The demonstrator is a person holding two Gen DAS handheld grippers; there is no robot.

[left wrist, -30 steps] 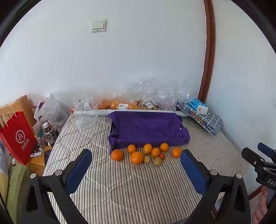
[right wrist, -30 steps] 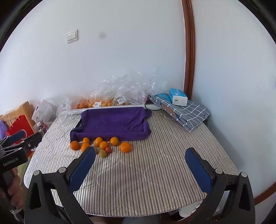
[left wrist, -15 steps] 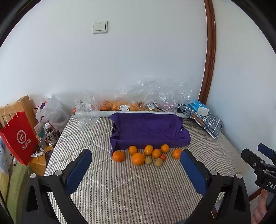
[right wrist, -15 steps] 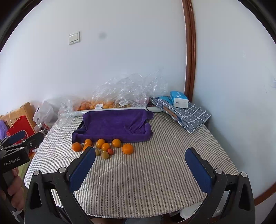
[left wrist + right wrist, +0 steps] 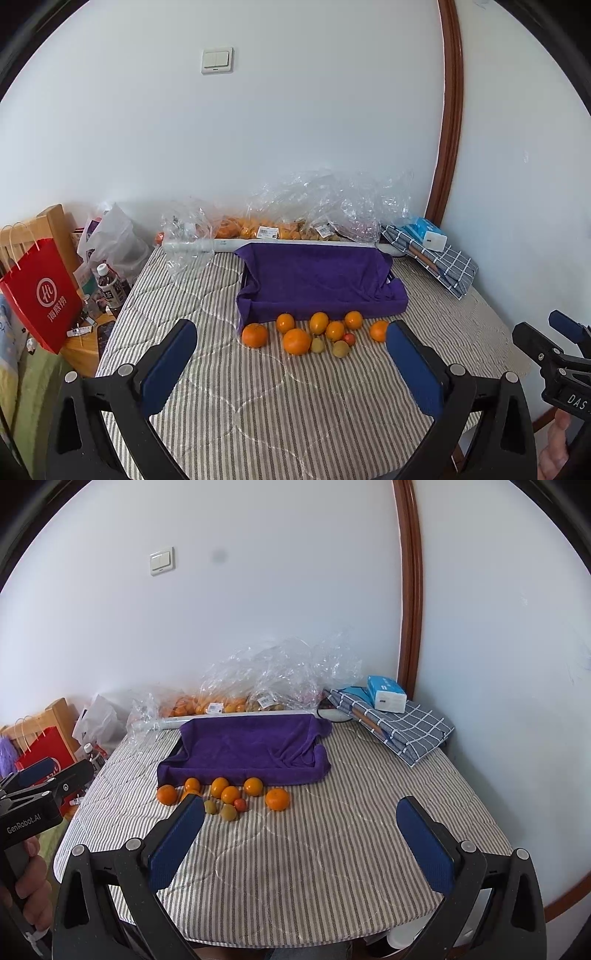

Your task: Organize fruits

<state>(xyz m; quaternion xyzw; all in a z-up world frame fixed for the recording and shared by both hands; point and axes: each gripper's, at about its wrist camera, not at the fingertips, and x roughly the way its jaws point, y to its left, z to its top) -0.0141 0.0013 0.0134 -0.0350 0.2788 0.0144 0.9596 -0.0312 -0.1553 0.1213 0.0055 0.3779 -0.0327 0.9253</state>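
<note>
1. The left gripper (image 5: pixel 291 363) hovers low in its frame over the striped tabletop (image 5: pixel 280 413), its blue fingers (image 5: pixel 168 365) spread wide and holding nothing.
2. The right gripper (image 5: pixel 301 843) is also at the bottom of its frame, fingers (image 5: pixel 424 843) wide apart and empty.
3. The fruits (image 5: pixel 317 332) lie loose in a cluster at mid-frame, on the tabletop just in front of the purple towel (image 5: pixel 317 280): several oranges (image 5: pixel 296 341), two small greenish fruits (image 5: pixel 340 349) and one small red one (image 5: pixel 348 338).
4. The towel drapes a tray whose dark edge shows at the left (image 5: pixel 176 750); nothing lies on it.
5. Behind the towel, against the wall, clear bags (image 5: pixel 295 218) hold more oranges.
6. A folded checked cloth (image 5: pixel 410 731) with a blue tissue pack (image 5: pixel 386 694) sits at the right of the frame.
7. A red paper bag (image 5: pixel 40 295) stands at the left edge.
</note>
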